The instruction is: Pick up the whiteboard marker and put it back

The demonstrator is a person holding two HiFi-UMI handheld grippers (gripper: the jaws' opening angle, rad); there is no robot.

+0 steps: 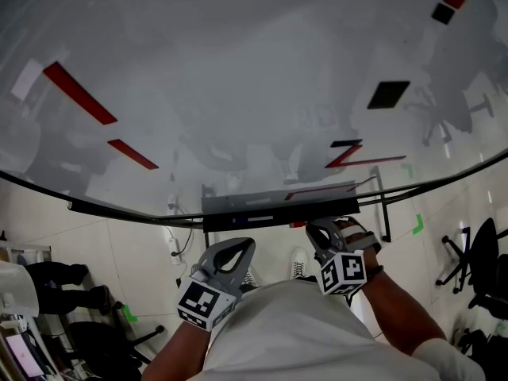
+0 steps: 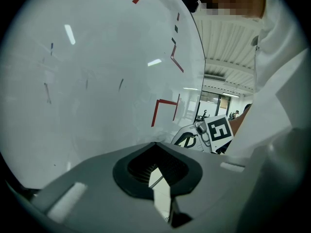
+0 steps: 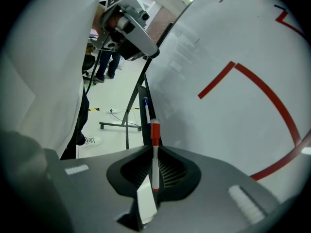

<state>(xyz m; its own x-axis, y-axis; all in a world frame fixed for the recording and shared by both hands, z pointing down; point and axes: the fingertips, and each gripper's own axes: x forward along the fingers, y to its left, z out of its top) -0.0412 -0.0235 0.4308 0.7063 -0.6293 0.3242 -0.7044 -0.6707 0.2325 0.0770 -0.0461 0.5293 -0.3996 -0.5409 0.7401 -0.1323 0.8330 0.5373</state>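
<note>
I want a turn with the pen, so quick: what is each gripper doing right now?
Left gripper: jaws closed, holding nothing.
Right gripper: jaws closed on the whiteboard marker.

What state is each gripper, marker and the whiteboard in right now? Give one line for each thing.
Left gripper: shut, nothing between its jaws.
Right gripper: shut on the whiteboard marker.
Whiteboard marker: red cap on, clamped between the right gripper's jaws.
Whiteboard: standing, red lines drawn on it.
Blue-tipped pen: lying along the tray, not held.
</note>
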